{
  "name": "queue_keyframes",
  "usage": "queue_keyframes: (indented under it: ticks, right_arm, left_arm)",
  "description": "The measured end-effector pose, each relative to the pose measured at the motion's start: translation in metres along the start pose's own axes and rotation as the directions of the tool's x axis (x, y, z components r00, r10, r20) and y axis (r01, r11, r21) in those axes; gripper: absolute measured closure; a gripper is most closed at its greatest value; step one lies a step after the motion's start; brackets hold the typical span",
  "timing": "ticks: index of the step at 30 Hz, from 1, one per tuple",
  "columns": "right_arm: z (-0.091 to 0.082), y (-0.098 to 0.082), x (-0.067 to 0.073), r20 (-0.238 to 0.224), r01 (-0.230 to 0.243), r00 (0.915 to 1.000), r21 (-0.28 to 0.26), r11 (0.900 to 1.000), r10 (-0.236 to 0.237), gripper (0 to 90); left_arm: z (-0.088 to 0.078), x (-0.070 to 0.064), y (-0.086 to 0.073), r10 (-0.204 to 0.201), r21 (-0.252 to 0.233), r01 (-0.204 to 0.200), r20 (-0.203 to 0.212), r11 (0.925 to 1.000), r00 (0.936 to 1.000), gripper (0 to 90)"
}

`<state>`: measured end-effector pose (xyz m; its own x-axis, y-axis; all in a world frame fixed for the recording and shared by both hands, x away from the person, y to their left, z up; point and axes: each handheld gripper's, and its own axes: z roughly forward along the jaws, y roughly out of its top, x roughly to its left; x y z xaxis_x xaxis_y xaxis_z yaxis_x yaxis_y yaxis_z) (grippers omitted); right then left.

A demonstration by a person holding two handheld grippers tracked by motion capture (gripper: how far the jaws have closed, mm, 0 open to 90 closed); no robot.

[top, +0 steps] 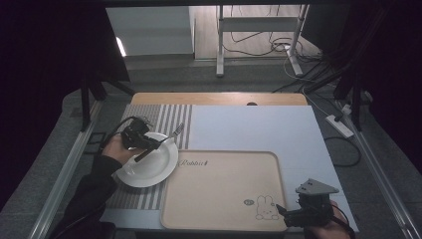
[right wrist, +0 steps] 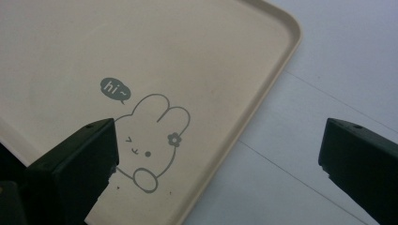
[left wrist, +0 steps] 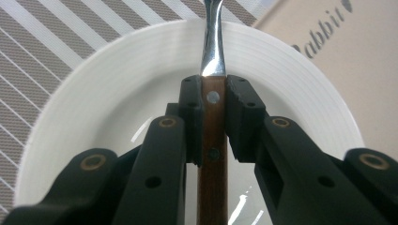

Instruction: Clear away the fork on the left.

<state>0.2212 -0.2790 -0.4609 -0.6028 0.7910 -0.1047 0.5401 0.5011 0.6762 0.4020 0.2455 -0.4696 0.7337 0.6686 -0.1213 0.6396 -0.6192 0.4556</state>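
Note:
A fork (top: 171, 134) with a brown wooden handle and metal tines is held over a white plate (top: 149, 172) at the table's left. My left gripper (top: 149, 143) is shut on that handle. In the left gripper view the black jaws clamp the riveted handle of the fork (left wrist: 213, 122), and its metal neck runs forward over the ribbed rim of the plate (left wrist: 117, 70). My right gripper (top: 287, 211) stands open at the near right corner of a beige tray (top: 224, 191). In the right gripper view the right gripper (right wrist: 218, 140) has nothing between its jaws above the tray (right wrist: 141, 47).
The plate lies on a grey striped placemat (top: 164, 119), beside a white mat (top: 249, 129) that carries the tray. A rabbit drawing (right wrist: 150, 140) marks the tray's corner. The wooden table edge (top: 219, 98) is at the back, with cables and a metal stand beyond.

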Motion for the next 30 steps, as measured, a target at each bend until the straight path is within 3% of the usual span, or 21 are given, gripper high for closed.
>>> queue_keyframes:
  ticks: [5, 16, 30]
  right_arm:
    - [0.0, 0.0, 0.0, -0.001, 0.003, 1.0, 0.002, 1.0, -0.003, 0.0]
    - [0.0, 0.0, 0.001, 0.004, 0.014, 0.9999, -0.002, 1.0, -0.014, 0.0]
    - [0.0, 0.0, 0.003, 0.006, 0.036, 0.9993, 0.001, 0.999, -0.036, 0.0]
  left_arm:
    - [0.001, -0.011, -0.009, 0.002, 0.007, -0.002, 0.011, 1.0, 0.9999, 77.3]
    - [-0.004, -0.044, -0.026, -0.008, -0.027, 0.009, 0.05, 0.9996, 0.9987, 77.3]
    - [0.002, -0.085, -0.022, 0.029, -0.026, -0.028, 0.055, 0.9993, 0.9981, 77.3]
